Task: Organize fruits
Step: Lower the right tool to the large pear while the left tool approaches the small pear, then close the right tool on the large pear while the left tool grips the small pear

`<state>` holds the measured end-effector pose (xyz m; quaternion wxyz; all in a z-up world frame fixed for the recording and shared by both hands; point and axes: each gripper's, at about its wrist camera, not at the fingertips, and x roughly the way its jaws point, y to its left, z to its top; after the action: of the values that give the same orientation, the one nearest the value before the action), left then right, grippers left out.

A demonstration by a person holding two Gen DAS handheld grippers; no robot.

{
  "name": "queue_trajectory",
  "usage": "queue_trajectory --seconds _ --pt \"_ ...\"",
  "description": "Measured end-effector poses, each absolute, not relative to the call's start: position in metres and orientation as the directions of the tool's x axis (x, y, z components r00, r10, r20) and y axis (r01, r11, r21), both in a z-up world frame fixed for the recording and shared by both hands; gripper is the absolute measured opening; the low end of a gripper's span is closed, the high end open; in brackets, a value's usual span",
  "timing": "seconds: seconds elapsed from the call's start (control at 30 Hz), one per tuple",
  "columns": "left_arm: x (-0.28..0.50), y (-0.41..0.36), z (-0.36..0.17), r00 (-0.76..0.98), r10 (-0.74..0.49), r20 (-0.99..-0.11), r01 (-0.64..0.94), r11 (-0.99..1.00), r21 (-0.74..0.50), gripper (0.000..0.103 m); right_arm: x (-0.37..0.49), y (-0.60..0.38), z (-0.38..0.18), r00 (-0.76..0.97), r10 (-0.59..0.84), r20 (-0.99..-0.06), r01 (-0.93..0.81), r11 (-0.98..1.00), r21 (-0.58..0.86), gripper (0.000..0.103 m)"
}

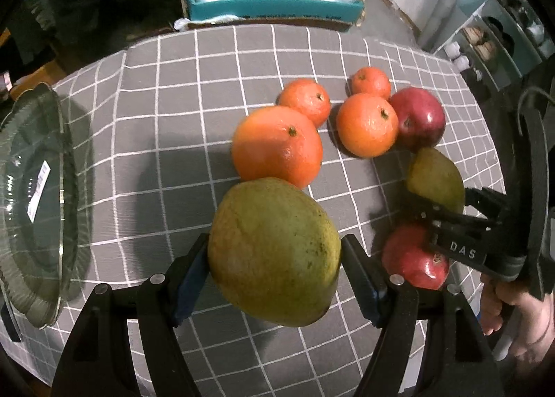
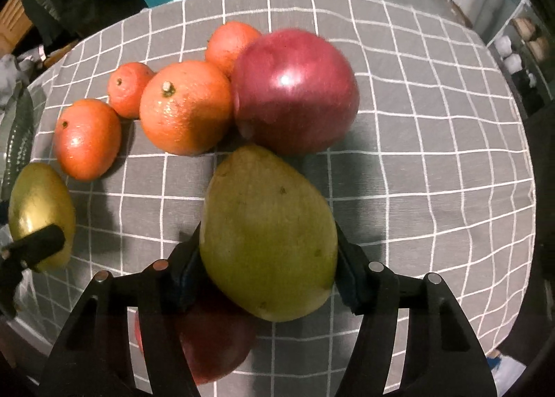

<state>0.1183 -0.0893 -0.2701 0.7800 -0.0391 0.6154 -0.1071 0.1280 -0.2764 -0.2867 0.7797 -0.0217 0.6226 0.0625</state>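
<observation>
I see left gripper [image 1: 274, 275] fingers clamped on green mango [image 1: 274, 258], lifted over tabletop [image 1: 173, 112], just in front of biggest orange [image 1: 276, 146]. Right gripper [image 2: 267, 275] fingers clamped on second green mango [image 2: 269, 234], just in front of red apple [image 2: 295, 91]. Another red apple [image 2: 215, 338] below right fingers. Three more oranges cluster beside biggest orange. Glass plate [image 1: 31, 202] well left of it.

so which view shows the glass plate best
The left wrist view: the glass plate fills the left edge, with its ribbed rim and a white label visible on the checked cloth. The right wrist view catches only a dark sliver of its rim at the far left, behind the other claw's green fruit.
</observation>
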Motion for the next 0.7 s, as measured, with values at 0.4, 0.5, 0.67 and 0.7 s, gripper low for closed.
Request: queue_trajectory --seconds 0.4,0.5,0.67,0.7 --pt "0.103 -0.084 -0.225 0.351 -0.200 -0.915 0.138 0.977 -0.161 0.076 0.114 -0.281 -0.223 0.363 0.065 -0.929 -0.127 0.992 0.020 0.064" --pt "0.099 -0.084 -0.216 0.380 -0.196 -0.904 0.146 0.978 -0.151 0.076 0.110 -0.281 -0.218 0.388 0.065 -0.919 -0.129 0.992 0.015 0.064" --pt "0.093 -0.084 -0.197 0.437 -0.192 -0.879 0.158 0.978 -0.135 0.076 0.102 -0.278 -0.196 0.446 0.070 -0.892 -0.135 0.991 0.010 0.064" --pt "0.091 -0.083 -0.193 0.448 -0.191 -0.874 0.161 0.978 -0.131 0.076 0.100 -0.279 -0.190 0.459 0.075 -0.886 -0.137 0.991 0.013 0.064"
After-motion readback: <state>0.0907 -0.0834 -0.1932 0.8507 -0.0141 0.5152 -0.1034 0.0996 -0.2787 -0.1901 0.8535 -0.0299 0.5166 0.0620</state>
